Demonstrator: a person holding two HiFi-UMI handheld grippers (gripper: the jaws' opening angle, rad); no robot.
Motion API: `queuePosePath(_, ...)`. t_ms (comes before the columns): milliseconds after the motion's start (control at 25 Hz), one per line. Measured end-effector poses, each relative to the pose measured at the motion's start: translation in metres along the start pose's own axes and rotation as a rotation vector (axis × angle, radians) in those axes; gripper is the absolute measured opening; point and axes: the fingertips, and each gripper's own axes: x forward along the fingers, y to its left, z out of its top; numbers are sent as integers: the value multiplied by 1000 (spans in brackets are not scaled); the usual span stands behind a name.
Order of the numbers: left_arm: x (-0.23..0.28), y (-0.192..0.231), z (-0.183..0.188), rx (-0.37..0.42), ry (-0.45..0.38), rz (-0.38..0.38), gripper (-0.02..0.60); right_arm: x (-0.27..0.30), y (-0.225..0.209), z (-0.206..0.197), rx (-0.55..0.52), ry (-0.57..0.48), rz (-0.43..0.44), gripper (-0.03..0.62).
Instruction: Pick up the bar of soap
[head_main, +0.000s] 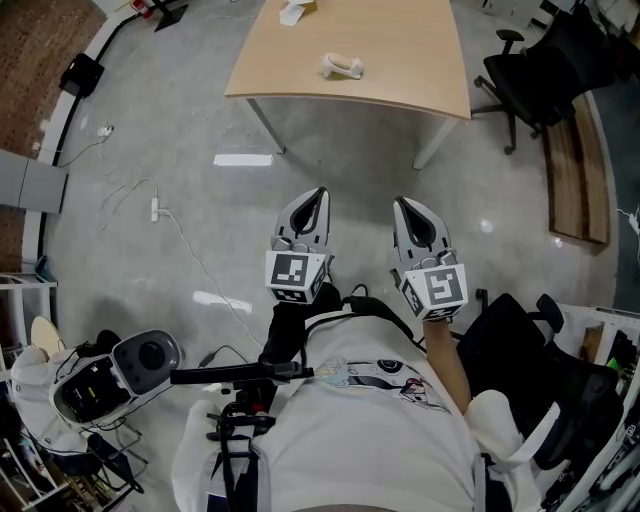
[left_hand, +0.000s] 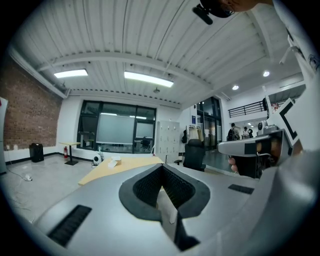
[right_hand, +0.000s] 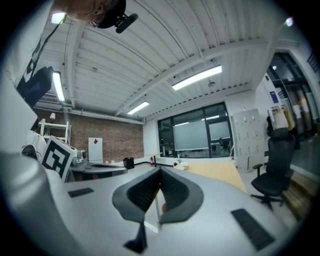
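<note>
A small pale object (head_main: 342, 66), possibly the bar of soap, lies on the light wooden table (head_main: 400, 60) far ahead of me. Both grippers hang over the grey floor, well short of the table. The left gripper (head_main: 318, 192) is shut with nothing between its jaws, and the right gripper (head_main: 403, 203) beside it is shut and empty too. In the left gripper view the closed jaws (left_hand: 161, 167) point toward the table (left_hand: 107, 172). The right gripper view shows its closed jaws (right_hand: 160, 170) with the table (right_hand: 215, 172) beyond.
A white box (head_main: 297, 12) sits at the table's far edge. A black office chair (head_main: 540, 80) and a wooden bench (head_main: 575, 170) stand to the right. Cables (head_main: 160, 215) run across the floor on the left. Equipment (head_main: 120, 375) lies at the lower left.
</note>
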Motion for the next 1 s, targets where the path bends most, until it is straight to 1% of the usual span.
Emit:
queuePosePath(200, 10, 4, -5, -1, 23, -1, 5, 12, -11, -7, 24, 15, -10, 3)
queuePosePath(400, 30, 23, -7, -14, 36, -3, 5, 39, -19, -7, 27, 23, -21, 3)
queuePosePath(520, 53, 38, -4, -19, 31, -9, 5, 61, -30, -4, 25, 24, -37, 3)
queuePosePath(760, 102, 70, 14, -4, 4, -33, 5, 113, -51, 11, 13, 11, -59, 3)
queuePosePath(1000, 146, 108, 13, -7, 24, -57, 5, 169, -68, 13, 25, 28, -82, 3)
